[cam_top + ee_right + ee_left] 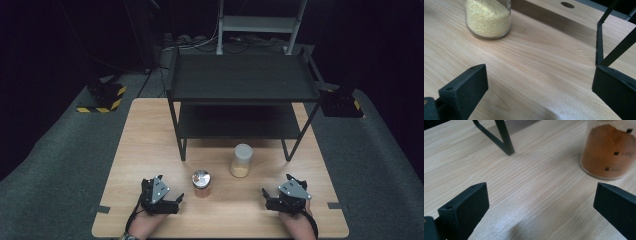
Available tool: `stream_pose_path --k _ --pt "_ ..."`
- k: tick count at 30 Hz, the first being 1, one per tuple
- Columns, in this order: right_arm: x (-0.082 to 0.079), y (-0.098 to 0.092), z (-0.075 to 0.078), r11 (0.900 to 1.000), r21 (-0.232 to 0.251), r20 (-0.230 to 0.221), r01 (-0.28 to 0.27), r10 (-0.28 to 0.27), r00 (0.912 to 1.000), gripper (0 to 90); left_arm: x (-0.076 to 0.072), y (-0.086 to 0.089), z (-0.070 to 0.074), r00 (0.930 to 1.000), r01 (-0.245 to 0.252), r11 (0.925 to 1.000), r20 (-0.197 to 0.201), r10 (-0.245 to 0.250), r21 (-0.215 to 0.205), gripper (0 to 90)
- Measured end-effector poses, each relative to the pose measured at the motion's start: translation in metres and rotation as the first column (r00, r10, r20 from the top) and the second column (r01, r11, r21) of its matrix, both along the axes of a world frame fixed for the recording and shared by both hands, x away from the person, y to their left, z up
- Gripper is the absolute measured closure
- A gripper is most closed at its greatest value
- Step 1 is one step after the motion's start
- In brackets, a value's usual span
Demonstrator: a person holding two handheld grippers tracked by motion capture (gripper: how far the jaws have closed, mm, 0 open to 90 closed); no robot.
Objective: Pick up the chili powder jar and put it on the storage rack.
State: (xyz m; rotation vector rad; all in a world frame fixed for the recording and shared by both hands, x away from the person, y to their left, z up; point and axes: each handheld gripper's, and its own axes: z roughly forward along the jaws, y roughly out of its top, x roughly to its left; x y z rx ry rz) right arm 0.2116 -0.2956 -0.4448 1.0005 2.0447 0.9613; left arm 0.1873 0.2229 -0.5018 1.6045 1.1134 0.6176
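Observation:
A small jar of orange-brown powder [201,183] with a metal lid stands on the wooden table [150,145], just right of my left gripper [176,199]. In the left gripper view that jar [609,152] sits ahead and to the right of the wide-apart jaws. A taller jar of yellow grains [242,161] with a white lid stands near the table's middle. My right gripper [266,196] rests low at the front right, and in its own view the grain jar [488,18] is ahead on the left. Both grippers [541,202] [540,83] are open and hold nothing.
A black two-tier metal shelf [243,80] stands on the far half of the table; its legs [505,138] [600,42] come down near both grippers. Bare wood lies between the jars and the front edge. Dark carpet surrounds the table.

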Motion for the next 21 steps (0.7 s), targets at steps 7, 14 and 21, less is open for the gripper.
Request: stream_pose_path --k 7,14,21 --pt "-0.0003 -0.0034 0.0018 1.000 -0.005 -0.014 0.000 0.000 0.9999 0.0 0.0035 -0.0052 0.0039 0.9991 0.033 0.9983 -0.027 -0.032 0.047 0.9" --pt "0.0001 -0.0013 0.0029 1.000 -0.013 -0.023 0.008 -0.008 0.9997 0.0 0.0032 -0.0047 0.0034 0.9993 0.028 0.9989 -0.026 -0.027 0.037 1.0" --pt "-0.0005 -0.0004 0.0026 1.000 -0.023 -0.018 0.003 -0.003 0.9998 0.0 0.0028 -0.0064 0.0033 0.9995 0.022 0.9988 -0.025 -0.021 0.044 1.0"
